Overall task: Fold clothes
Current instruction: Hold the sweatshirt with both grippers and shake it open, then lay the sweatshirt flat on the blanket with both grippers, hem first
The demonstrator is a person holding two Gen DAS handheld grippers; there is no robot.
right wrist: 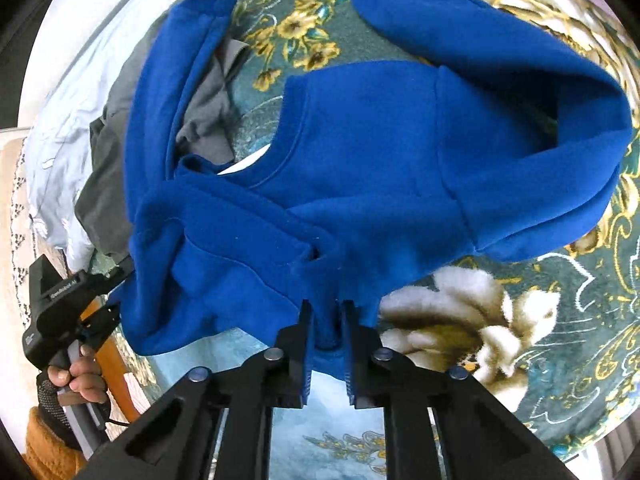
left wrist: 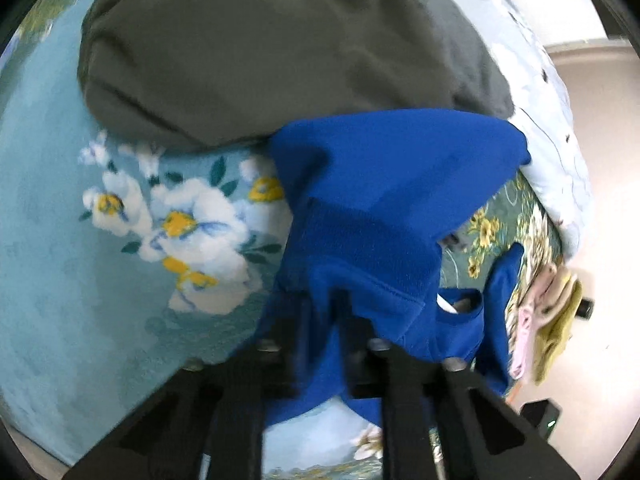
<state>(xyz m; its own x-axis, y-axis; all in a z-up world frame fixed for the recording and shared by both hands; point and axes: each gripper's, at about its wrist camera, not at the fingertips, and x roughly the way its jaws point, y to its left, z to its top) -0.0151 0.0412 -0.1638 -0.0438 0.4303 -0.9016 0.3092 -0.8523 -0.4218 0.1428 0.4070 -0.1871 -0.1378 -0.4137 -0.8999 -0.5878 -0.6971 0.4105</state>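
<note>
Right up against the lens, the right claw (right wrist: 326, 320) is clamped on a bunched fold of the blue sweatshirt (right wrist: 360, 152), pinching its near edge at 6 o'clock so the fabric can be lifted without slipping. Over at 8 o'clock in the same view, the left claw (right wrist: 114, 292) bites the opposite end of that edge, and from its own camera it's squeezed onto blue cloth too. Two grips on one edge looks like the setup for pulling it taut and flipping it over. Sweatshirt itself sprawls on the bed's floral blanket (right wrist: 540, 320), sleeves still flung out, collar up around 10 o'clock. A grey garment (left wrist: 260, 52) lies behind, waiting its turn I guess.
</note>
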